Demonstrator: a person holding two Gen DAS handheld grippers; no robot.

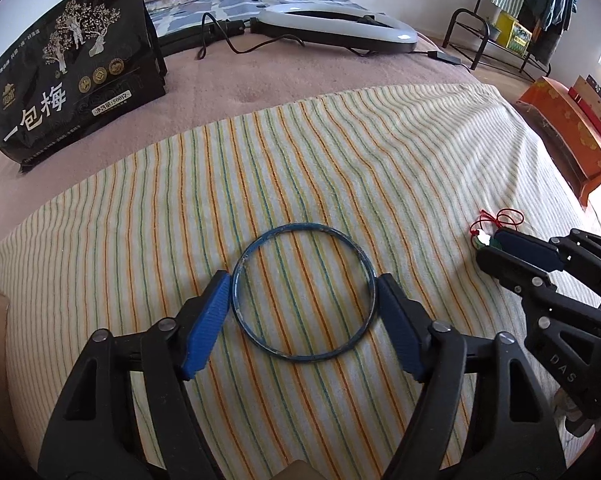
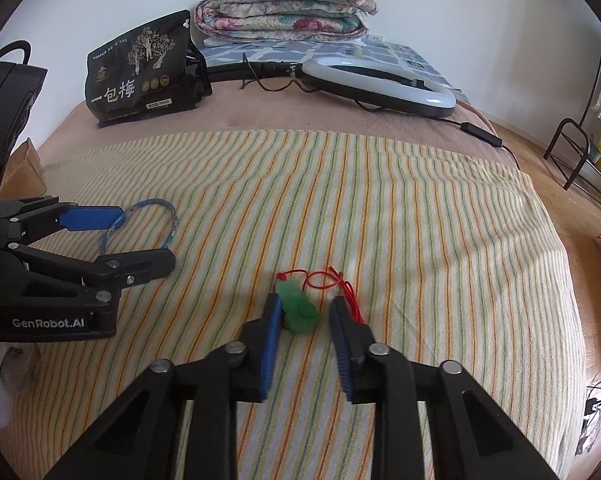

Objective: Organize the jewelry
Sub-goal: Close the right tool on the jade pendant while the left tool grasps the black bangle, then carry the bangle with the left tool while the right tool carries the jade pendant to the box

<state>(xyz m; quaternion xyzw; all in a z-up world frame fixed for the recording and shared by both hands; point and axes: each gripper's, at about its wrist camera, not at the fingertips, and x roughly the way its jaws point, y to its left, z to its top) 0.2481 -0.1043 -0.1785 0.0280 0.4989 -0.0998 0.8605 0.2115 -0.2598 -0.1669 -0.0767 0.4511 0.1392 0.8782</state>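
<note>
In the left wrist view, the left hand-held gripper (image 1: 302,292) filled the lower part of the frame, its jaws spread wide on either side of a blue bangle (image 1: 303,292). The bangle lay flat on the striped towel (image 1: 340,152) at lower centre, and both blue pads (image 1: 206,320) stood at its outer rim, touching or just beside it; actual contact could not be made out. At the right edge of that frame, the right hand-held gripper (image 1: 485,249) reached in with its jaws narrow around a green pendant (image 1: 482,240), whose red cord (image 1: 504,218) trailed just beyond.

In the right wrist view, the right hand-held gripper (image 2: 306,308) occupied the lower centre with jaws partly closed; the green pendant (image 2: 298,310) lay on the towel between the tips, against the left pad and clear of the right one. Its red cord (image 2: 332,280) looped just above, one strand running under the right finger. The bangle (image 2: 140,228) appeared at middle left.

Farther up both frames, the towel gave way to the pinkish bed (image 1: 260,76) cover. A black snack bag (image 1: 72,60) stood at upper left, a ring light (image 1: 340,28) lay at upper centre, and a folded quilt (image 2: 284,10) sat behind, against the wall.
</note>
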